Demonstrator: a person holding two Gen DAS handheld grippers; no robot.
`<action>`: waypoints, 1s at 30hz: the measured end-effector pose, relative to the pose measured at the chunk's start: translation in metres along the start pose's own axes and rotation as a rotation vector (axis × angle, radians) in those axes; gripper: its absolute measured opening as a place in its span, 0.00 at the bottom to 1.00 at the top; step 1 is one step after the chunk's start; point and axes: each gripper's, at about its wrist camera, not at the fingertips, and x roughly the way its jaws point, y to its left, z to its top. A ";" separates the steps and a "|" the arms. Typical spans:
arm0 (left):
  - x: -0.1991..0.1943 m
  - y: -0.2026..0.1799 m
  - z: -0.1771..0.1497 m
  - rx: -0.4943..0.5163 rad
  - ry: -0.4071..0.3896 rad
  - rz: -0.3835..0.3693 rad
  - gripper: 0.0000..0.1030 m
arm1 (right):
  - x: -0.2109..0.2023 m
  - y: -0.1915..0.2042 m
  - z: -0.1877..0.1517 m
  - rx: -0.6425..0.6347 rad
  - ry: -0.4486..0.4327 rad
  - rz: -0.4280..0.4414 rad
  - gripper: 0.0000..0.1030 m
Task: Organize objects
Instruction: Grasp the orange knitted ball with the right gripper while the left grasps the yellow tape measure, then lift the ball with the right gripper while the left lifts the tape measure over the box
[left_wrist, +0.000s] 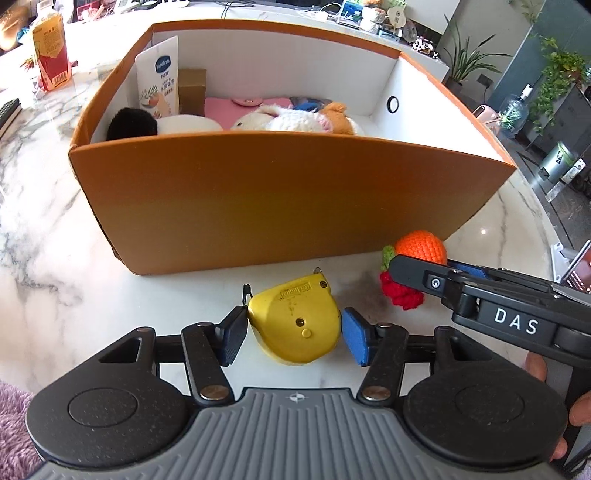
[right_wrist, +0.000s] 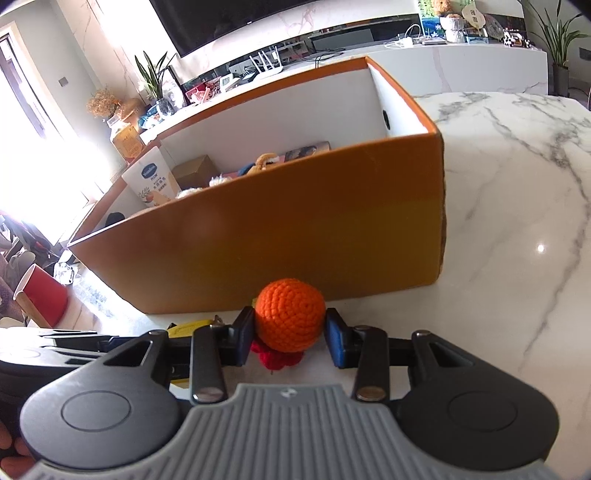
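Two grasps pending. Left wrist view: left gripper (left_wrist: 293, 334), fingers spread, straddles yellow tape measure (left_wrist: 293, 323) at lower centre. Right wrist view: right gripper (right_wrist: 290, 338) brackets crocheted orange (right_wrist: 290, 319), not visibly clamped. Next: close, lift into orange box (right_wrist: 295, 236).

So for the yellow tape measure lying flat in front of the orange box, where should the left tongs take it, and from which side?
Grip the yellow tape measure across its two curved side edges, coming in low along the marble table from the near side. It lies flat, so its broad face offers no hold. The left tongs already straddle it, one pad against its left edge, the other slightly off its right.
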 end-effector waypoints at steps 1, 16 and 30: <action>-0.002 0.000 -0.001 0.001 -0.003 0.001 0.63 | -0.002 0.001 0.000 -0.005 -0.005 -0.001 0.41; -0.067 -0.018 0.011 0.032 -0.152 -0.104 0.63 | -0.061 0.016 0.015 -0.094 -0.106 -0.022 0.41; -0.084 -0.018 0.085 0.119 -0.239 -0.137 0.63 | -0.075 0.026 0.094 -0.297 -0.184 -0.074 0.41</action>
